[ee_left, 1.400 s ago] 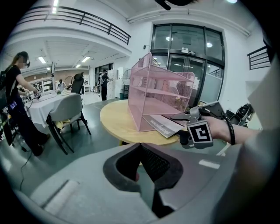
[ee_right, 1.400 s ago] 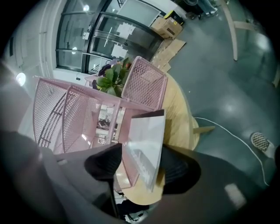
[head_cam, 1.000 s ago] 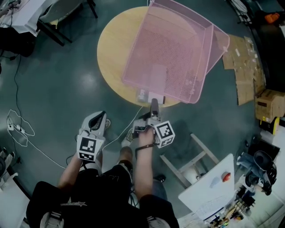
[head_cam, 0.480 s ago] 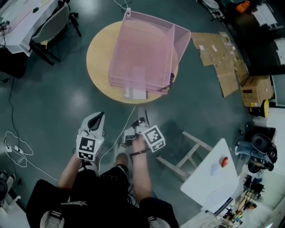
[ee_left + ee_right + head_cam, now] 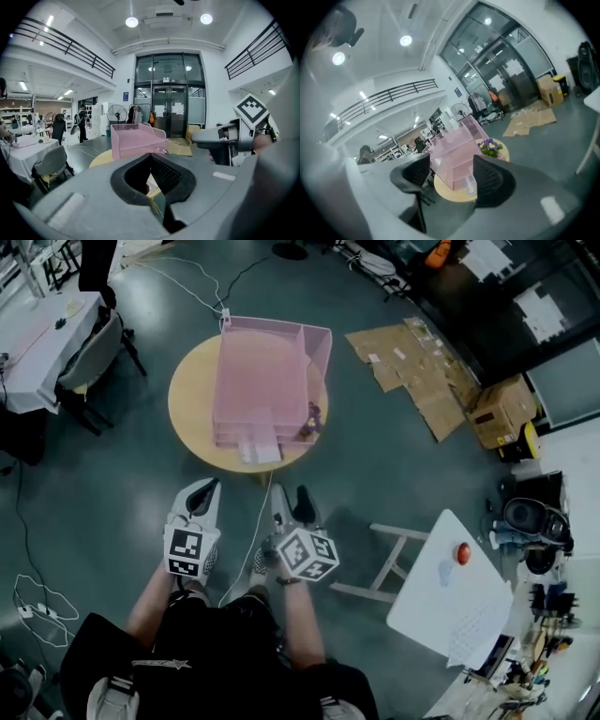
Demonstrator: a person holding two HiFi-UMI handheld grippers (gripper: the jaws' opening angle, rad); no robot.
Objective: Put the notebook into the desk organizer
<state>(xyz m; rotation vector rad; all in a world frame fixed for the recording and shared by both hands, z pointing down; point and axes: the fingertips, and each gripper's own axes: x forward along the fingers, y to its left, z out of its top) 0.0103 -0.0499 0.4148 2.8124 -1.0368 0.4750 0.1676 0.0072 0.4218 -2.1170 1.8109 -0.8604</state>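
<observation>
Two are hovering at 6 o'clock, both empty: left hand-held gripper (image 5: 210, 486) with jaws together, right hand-held gripper (image 5: 289, 496) with jaws apart. One pink desk organizer (image 5: 258, 381) is sitting on the tabletop (image 5: 187, 399) at 12 o'clock.

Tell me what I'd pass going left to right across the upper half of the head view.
Grey chair, pink desk organizer, flattened cardboard, brown cardboard box.

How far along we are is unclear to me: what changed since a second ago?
The right tongs drew back from the pink organizer toward the person, open and empty; the round table now lies farther off. The left tongs stayed low, shut.
</observation>
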